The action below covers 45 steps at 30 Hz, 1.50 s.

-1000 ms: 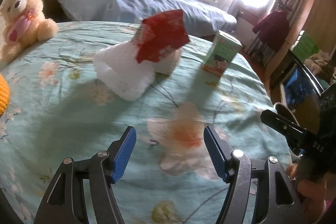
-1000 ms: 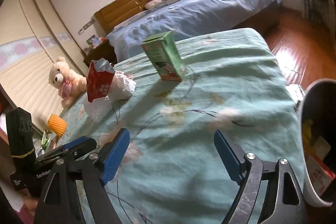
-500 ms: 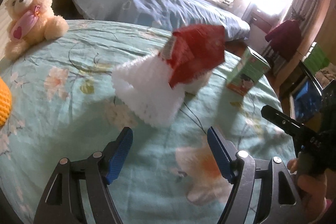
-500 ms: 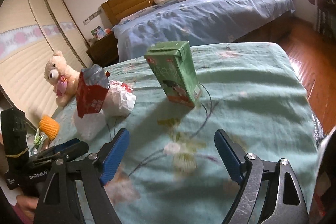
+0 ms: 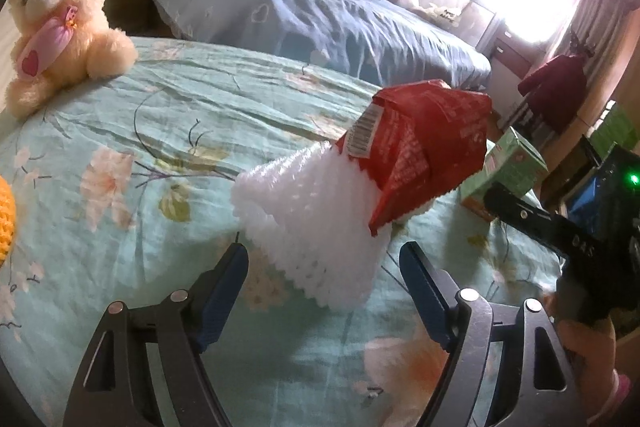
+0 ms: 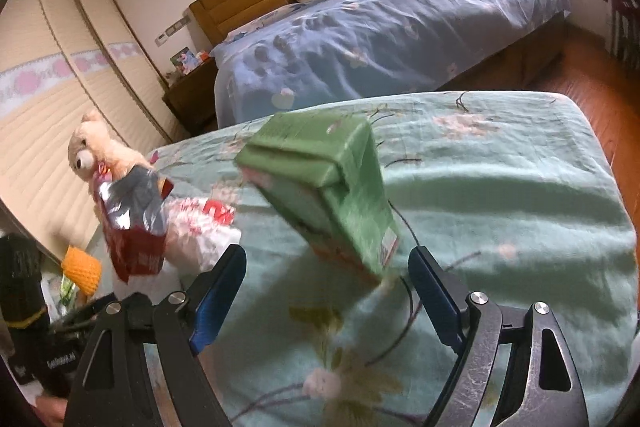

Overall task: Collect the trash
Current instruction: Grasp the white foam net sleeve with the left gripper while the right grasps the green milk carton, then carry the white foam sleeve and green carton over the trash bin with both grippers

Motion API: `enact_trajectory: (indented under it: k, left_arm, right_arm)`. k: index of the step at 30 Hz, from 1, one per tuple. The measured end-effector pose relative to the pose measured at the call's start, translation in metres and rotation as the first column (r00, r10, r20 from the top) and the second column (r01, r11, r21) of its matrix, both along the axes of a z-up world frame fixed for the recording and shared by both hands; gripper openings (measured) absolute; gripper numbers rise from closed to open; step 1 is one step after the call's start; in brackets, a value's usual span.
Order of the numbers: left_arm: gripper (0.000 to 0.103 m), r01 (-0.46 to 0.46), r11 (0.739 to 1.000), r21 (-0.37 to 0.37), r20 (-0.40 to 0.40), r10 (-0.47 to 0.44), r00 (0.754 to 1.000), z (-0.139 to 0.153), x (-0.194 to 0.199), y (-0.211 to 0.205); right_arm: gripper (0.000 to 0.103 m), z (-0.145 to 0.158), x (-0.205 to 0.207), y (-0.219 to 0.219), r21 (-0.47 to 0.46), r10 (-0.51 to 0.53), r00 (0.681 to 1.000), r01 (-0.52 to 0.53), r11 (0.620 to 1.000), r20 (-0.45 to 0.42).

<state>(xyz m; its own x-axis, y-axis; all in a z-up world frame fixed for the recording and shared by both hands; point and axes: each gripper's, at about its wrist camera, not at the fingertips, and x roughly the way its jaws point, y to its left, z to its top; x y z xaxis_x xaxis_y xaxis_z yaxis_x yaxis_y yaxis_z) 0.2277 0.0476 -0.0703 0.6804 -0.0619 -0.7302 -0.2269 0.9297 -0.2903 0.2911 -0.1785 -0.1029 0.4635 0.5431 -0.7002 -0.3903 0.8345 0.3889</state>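
Note:
A white foam net sleeve (image 5: 316, 227) lies on the teal flowered bedspread (image 5: 160, 131) with a red snack wrapper (image 5: 424, 151) resting on top of it. My left gripper (image 5: 324, 271) hovers just in front of the sleeve, its jaws opening, the sleeve's near end between the blue fingertips but untouched. A green drink carton (image 6: 332, 195) stands upright on the spread; my right gripper (image 6: 328, 267) is open right in front of it, pads apart from its sides. The wrapper (image 6: 132, 227) and crumpled white plastic (image 6: 200, 231) show left of the carton.
A cream teddy bear (image 5: 60, 27) sits at the spread's far left, an orange knitted thing (image 5: 6, 219) at the left edge. A blue-covered bed (image 6: 380, 27) lies beyond. Wooden floor (image 6: 600, 79) runs along the right.
Both grippers have moved forward: the foam sleeve and wrapper now sit close at the left fingertips, the carton close at the right ones. The left jaws stand wider.

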Motion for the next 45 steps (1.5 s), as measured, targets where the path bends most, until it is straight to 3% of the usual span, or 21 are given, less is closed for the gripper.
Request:
enact_trajectory:
  k: [4,6,7,9,15,28,45]
  left_arm:
    - [0.073,0.010,1.000,0.014,0.006,-0.010,1.000,-0.003,0.000,-0.002]
    - [0.056,0.021,1.000,0.019,0.005,-0.021,1.000,-0.004,0.001,-0.004]
    - [0.052,0.031,0.999,0.018,0.001,-0.031,1.000,-0.006,0.002,-0.005]
    - [0.040,0.044,0.999,0.018,0.003,-0.044,0.999,-0.006,0.003,-0.007]
    - [0.021,0.080,0.996,0.029,0.026,-0.081,0.996,-0.001,-0.003,-0.010]
    - [0.019,0.198,0.980,0.024,0.081,-0.200,0.977,0.018,-0.039,-0.047]
    - [0.019,0.383,0.922,0.047,0.073,-0.386,0.920,0.024,-0.051,-0.113]
  right_arm:
    - [0.085,-0.002,0.008,0.000,0.019,-0.013,1.000,0.013,1.000,-0.012]
    - [0.082,-0.002,0.010,0.002,0.017,-0.012,1.000,0.012,1.000,-0.011]
    - [0.078,-0.001,0.010,0.002,0.012,-0.012,1.000,0.012,1.000,-0.007]
    - [0.056,-0.001,0.009,0.006,-0.011,-0.005,1.000,0.005,1.000,-0.002]
    - [0.048,0.005,-0.004,0.005,-0.018,0.001,1.000,0.000,1.000,0.030]
    - [0.048,0.021,-0.068,-0.048,0.035,-0.085,0.996,0.084,0.996,0.025]
    - [0.048,0.040,-0.133,-0.121,0.065,-0.215,0.975,0.211,0.975,0.057]
